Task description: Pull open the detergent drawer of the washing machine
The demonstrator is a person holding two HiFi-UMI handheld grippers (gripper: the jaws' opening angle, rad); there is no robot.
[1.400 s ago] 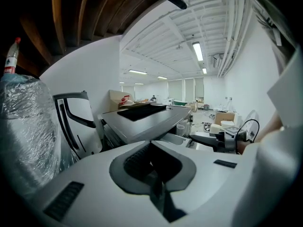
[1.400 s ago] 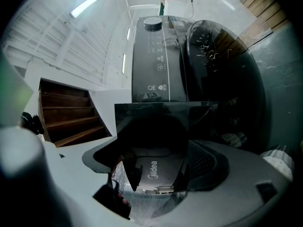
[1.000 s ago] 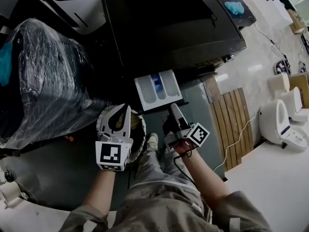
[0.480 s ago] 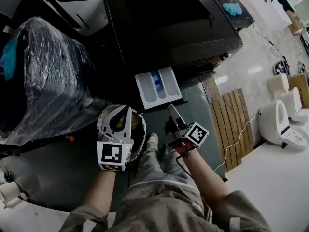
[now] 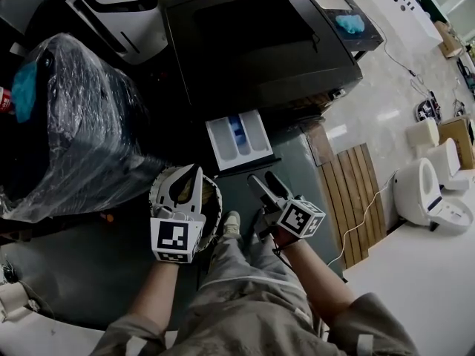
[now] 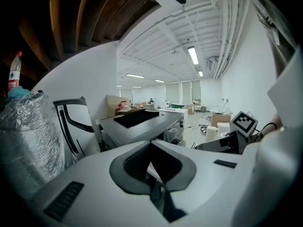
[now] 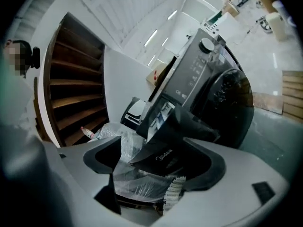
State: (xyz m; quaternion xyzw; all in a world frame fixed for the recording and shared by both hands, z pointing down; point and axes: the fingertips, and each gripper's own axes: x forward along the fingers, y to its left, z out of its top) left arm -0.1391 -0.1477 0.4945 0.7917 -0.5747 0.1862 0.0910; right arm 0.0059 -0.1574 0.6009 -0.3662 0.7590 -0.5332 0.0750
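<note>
The dark washing machine [image 5: 260, 43] stands ahead of me, and its white detergent drawer [image 5: 239, 138] sticks out from the front, a blue insert showing inside. My right gripper [image 5: 262, 179] is just short of the drawer's front edge, open, with nothing between its fingers. In the right gripper view the drawer's dark front panel [image 7: 163, 157] shows between the spread jaws of the right gripper [image 7: 154, 162], below the machine's control panel [image 7: 199, 65]. My left gripper [image 5: 197, 167] hangs to the left of the drawer, shut on nothing. The left gripper [image 6: 151, 148] faces the machine [image 6: 142, 122].
A large appliance wrapped in plastic film [image 5: 67, 124] fills the left side. A round basket [image 5: 213, 199] sits under the left gripper. A wooden slatted board [image 5: 352, 191], a white cable [image 5: 371, 206] and white fixtures [image 5: 423, 191] lie to the right. A blue cloth [image 5: 349, 22] rests on the machine.
The right gripper's jaws have spread apart and it sits slightly back from the drawer front. The left gripper has stayed in place. The drawer stays pulled out.
</note>
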